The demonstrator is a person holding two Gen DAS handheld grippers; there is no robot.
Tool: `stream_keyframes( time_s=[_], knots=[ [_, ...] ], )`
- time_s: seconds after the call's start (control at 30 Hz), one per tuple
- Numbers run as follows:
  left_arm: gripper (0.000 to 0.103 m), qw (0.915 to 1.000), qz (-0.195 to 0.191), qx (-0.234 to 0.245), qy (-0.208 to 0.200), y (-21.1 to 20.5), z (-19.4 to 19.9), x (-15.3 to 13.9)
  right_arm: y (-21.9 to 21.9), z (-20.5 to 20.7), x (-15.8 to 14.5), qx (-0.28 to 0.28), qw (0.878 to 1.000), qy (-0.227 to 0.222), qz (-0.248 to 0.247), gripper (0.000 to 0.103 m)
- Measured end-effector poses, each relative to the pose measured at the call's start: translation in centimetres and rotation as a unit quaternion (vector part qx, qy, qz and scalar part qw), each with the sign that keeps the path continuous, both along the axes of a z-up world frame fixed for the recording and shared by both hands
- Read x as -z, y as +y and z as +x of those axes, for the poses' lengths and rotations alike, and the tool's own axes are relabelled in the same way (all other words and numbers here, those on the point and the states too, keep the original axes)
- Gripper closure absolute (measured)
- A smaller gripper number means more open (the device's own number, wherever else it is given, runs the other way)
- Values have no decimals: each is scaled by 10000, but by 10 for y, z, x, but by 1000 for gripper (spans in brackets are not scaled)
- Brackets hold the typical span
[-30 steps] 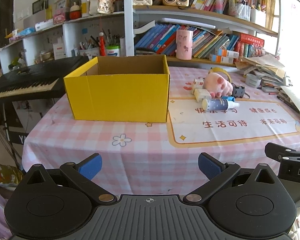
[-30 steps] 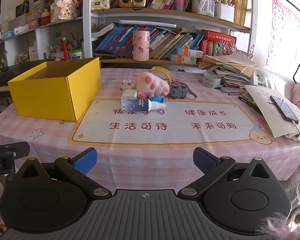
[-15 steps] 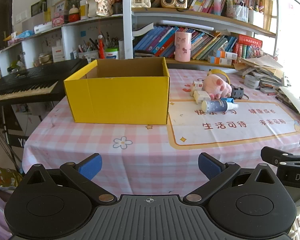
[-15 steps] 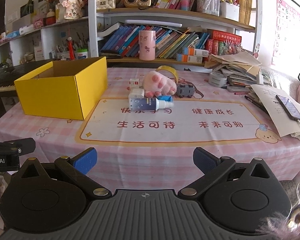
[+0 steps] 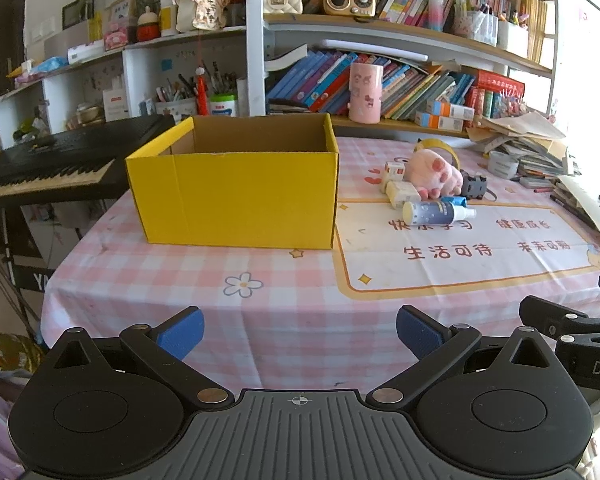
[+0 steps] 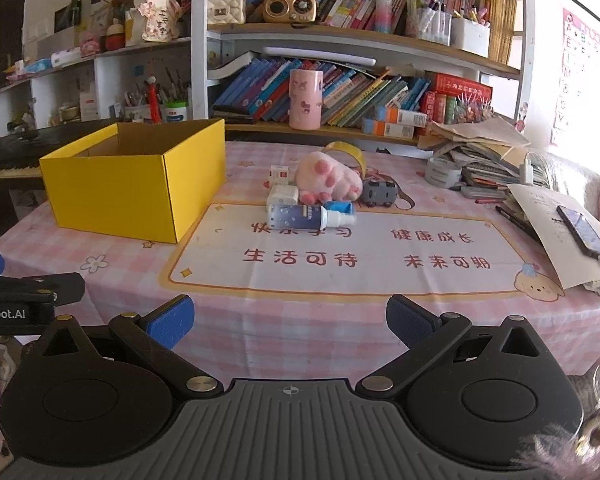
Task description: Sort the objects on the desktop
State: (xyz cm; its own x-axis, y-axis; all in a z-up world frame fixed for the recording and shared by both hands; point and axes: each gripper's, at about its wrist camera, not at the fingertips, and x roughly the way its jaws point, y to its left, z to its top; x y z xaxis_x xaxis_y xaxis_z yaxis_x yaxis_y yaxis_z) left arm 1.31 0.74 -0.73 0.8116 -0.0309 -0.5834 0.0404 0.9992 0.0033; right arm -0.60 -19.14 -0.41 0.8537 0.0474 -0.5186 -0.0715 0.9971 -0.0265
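An open yellow cardboard box (image 5: 236, 196) (image 6: 136, 184) stands on the pink checked tablecloth, left of a cluster of small objects. The cluster holds a pink plush paw (image 6: 328, 178) (image 5: 432, 172), a blue spray bottle (image 6: 308, 217) (image 5: 440, 211) lying on its side, small white boxes (image 6: 282, 195), a grey toy car (image 6: 378, 193) and a yellow tape roll (image 6: 346, 152). My left gripper (image 5: 300, 330) is open and empty at the table's near edge, facing the box. My right gripper (image 6: 290, 320) is open and empty, facing the cluster.
A white mat with red characters (image 6: 340, 256) lies in front of the cluster. Papers, books and a phone (image 6: 584, 236) pile up at the right. A keyboard piano (image 5: 48, 168) stands left of the table. Bookshelves (image 6: 340, 92) stand behind.
Both grippers have edged slightly forward toward the table, and the views have shifted a little. Both stay open and empty.
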Motion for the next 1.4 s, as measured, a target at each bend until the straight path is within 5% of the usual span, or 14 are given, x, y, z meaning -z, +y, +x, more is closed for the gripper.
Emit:
stream_keyframes(
  time_s=[1.07,1.4],
  knots=[
    [0,9996,-73,242,79,1,-3,0,-8,1,2,297,9995,70,25,0],
    [0,9995,29,300,115,-3,-2,1,-9,-1,-2,-45,9996,-81,285,0]
  ],
)
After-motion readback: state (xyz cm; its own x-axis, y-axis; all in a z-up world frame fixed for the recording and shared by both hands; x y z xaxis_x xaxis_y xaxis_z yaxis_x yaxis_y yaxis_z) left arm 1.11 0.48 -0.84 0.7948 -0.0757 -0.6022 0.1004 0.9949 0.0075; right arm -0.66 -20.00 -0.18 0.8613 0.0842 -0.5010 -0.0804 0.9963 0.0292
